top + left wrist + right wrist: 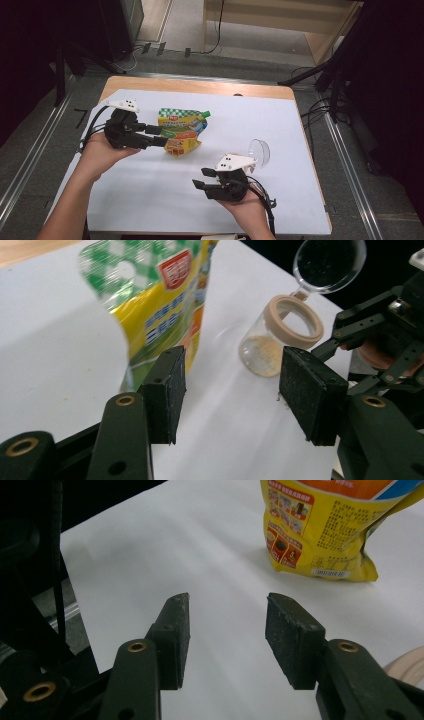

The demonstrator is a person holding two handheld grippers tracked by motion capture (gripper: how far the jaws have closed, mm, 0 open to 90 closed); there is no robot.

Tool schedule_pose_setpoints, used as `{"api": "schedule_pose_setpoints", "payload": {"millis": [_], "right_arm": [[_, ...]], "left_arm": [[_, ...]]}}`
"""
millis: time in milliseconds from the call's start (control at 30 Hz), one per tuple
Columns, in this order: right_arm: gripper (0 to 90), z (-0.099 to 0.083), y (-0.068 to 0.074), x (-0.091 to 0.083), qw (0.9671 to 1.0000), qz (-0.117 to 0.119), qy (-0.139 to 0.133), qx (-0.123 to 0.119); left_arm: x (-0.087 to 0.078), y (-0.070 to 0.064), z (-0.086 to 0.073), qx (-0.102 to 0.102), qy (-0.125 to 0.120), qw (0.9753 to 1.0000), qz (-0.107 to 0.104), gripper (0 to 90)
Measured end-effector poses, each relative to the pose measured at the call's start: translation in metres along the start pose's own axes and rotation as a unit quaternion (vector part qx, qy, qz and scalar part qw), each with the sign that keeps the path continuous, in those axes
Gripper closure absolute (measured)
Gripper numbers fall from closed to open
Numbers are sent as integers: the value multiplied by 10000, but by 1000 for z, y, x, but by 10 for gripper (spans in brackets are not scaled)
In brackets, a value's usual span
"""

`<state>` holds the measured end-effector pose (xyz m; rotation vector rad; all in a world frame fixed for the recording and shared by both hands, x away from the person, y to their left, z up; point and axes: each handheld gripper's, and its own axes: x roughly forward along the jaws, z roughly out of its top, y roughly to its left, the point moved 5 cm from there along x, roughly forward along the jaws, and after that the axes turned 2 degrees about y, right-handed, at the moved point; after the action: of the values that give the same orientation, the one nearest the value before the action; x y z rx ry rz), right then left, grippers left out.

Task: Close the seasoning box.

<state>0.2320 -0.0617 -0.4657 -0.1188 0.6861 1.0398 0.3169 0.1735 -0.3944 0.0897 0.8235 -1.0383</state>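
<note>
A yellow and green stand-up pouch [181, 131] with a spout lies on the white sheet, and it rises behind the left jaw in the left gripper view as pouch [155, 300]. My left gripper [157, 136] is open at the pouch's left edge; its gripper [232, 390] has nothing between the jaws. A small clear jar [259, 150] lies on its side with its hinged lid [330, 262] open and its beige-rimmed mouth [295, 322] facing me. My right gripper [202, 178] is open just left of the jar and is empty [227, 625], facing the pouch [325, 525].
The white sheet [150, 200] covers a wooden table [195, 86]. Black stands and cables line the floor on both sides. The other hand's gripper [385, 340] sits close beside the jar.
</note>
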Motion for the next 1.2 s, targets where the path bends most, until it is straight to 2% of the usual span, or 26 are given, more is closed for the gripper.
{"api": "schedule_pose_setpoints", "payload": {"millis": [100,133,233,400,467,567,700,767,933,1033,1167,1200], "right_arm": [[533,-4,2,4,10000,-7,48,-36],[533,-4,3,6,9999,-10,72,-70],[534,-5,5,8,9999,-7,88,-117],[542,-7,9,13,9998,36,126,-175],[555,-9,10,17,9998,82,113,-119],[565,-10,11,22,9998,120,123,-96],[566,-10,15,25,9998,143,48,-152],[566,-10,16,26,9997,140,76,-194],[570,-14,15,33,9995,129,148,-258],[569,-15,16,36,9995,174,154,-191],[569,-17,17,37,9995,198,150,-182],[569,-18,18,37,9996,213,158,-138]], "left_arm": [[-3,7,-2,-40,-46,9999,119,441],[-1,15,-3,-104,7,9995,291,439],[2,23,-4,-139,14,9993,357,448],[16,30,1,-110,-37,9997,199,478],[24,31,5,-117,-102,9998,110,522],[29,30,7,-79,-53,9999,44,541],[35,30,12,-3,-117,9998,174,576],[38,32,13,1,-126,9998,184,632],[44,35,13,-140,-119,9998,40,700],[47,37,14,-210,-200,9996,-68,731],[49,36,14,-127,-241,9996,-6,749],[50,35,14,-62,-257,9996,-11,779]]}}
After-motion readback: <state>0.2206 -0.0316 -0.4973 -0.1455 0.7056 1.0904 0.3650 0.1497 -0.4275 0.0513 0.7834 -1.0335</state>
